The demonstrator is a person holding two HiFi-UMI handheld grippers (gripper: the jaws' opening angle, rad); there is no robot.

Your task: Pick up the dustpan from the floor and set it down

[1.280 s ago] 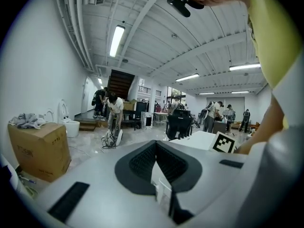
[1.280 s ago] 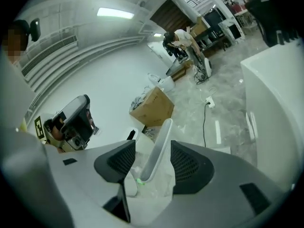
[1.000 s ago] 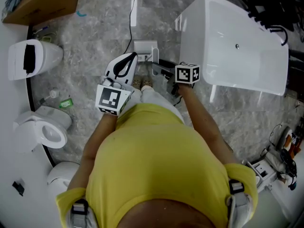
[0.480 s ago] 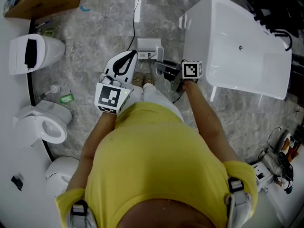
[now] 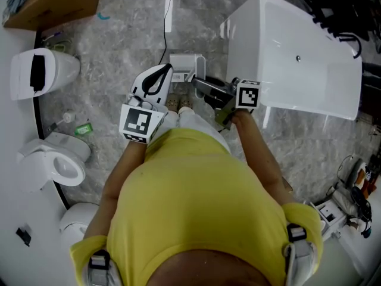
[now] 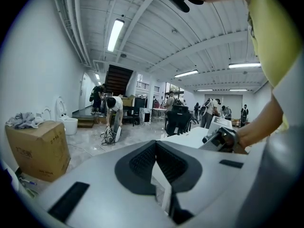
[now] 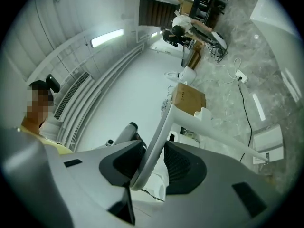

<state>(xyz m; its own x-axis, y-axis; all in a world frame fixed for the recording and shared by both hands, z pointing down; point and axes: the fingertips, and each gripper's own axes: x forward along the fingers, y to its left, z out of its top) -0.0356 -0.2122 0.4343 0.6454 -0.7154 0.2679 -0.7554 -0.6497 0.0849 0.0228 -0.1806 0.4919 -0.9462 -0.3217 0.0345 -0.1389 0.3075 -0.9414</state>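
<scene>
The white dustpan (image 5: 183, 62) hangs just past my feet, its pan (image 7: 269, 144) low over the grey floor. Its long white handle (image 7: 153, 148) runs between the dark pads of my right gripper (image 7: 153, 161), which press on it from both sides; the jaws are opening slightly. From above, the right gripper (image 5: 200, 86) points left at the dustpan, beside the white bathtub. My left gripper (image 5: 162, 71) is held left of the dustpan, apart from it. In the left gripper view, the left gripper (image 6: 155, 144) is shut with nothing in it.
A white bathtub (image 5: 297, 58) stands at the right. Toilets (image 5: 53, 159) and a white bin (image 5: 41, 73) line the left wall, with a cardboard box (image 5: 53, 2) at the far left. A cable (image 5: 165, 31) runs over the floor beyond the dustpan. People work in the background (image 6: 113, 109).
My right gripper has closed on the dustpan's handle and risen with it, its marker cube shifting toward the bathtub. The left gripper has stayed where it was.
</scene>
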